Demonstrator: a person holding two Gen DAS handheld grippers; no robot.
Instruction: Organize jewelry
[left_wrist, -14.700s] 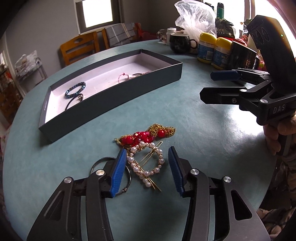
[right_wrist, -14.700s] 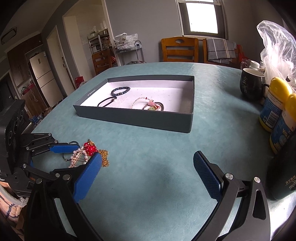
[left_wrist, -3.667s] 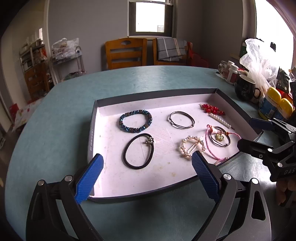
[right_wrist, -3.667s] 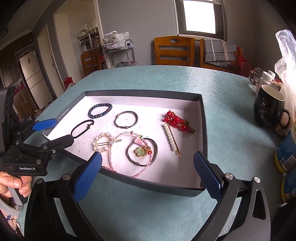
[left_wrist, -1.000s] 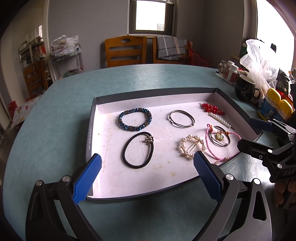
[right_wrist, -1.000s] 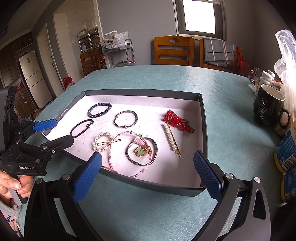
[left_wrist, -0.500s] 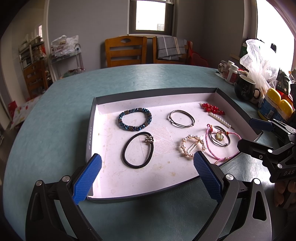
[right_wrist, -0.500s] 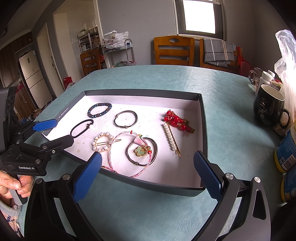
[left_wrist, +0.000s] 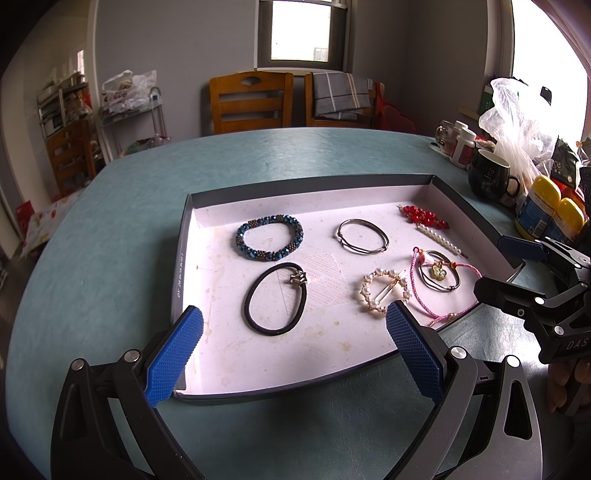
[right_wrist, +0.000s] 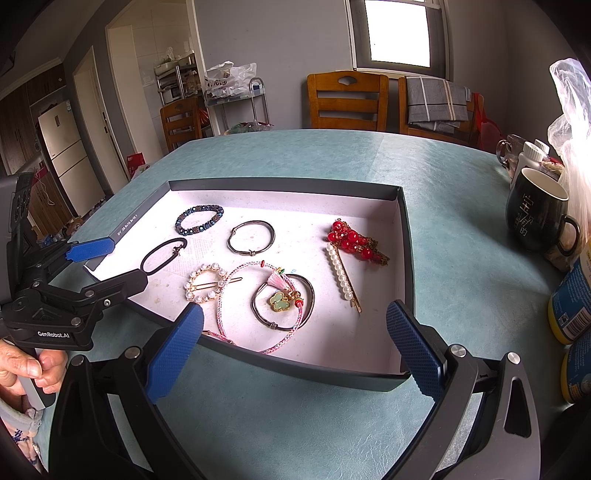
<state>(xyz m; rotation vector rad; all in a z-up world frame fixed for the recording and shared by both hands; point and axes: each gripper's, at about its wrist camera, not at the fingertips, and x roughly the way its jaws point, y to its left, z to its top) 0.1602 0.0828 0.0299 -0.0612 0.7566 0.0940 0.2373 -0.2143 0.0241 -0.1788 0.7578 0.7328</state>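
Both grippers hang empty over the near edge of the tray: the left gripper (left_wrist: 293, 349) has its blue pads spread wide, and the right gripper (right_wrist: 293, 349) is spread just as wide. All the jewelry lies inside the shallow dark tray (left_wrist: 295, 395) on its pale floor: a blue beaded bracelet (left_wrist: 269, 238), a black hair tie (left_wrist: 275, 303), a metal bangle (left_wrist: 362, 236), a pearl heart clip (left_wrist: 384, 288), a pink cord bracelet (right_wrist: 258, 306) looped over a dark bangle with a butterfly charm (right_wrist: 282, 301), a pearl bar clip (right_wrist: 341, 275) and a red bead clip (right_wrist: 354, 242). The sorting looks essentially finished. The pink cord's near loop rests against the tray's front wall, so a pad dropping there could snag it and drag the bangle along. Around the tray, the teal table (right_wrist: 443, 184) carries a black mug (right_wrist: 537, 216) and yellow-capped bottles (left_wrist: 546, 212) to the right, close enough for a wide right-hand swing to knock.
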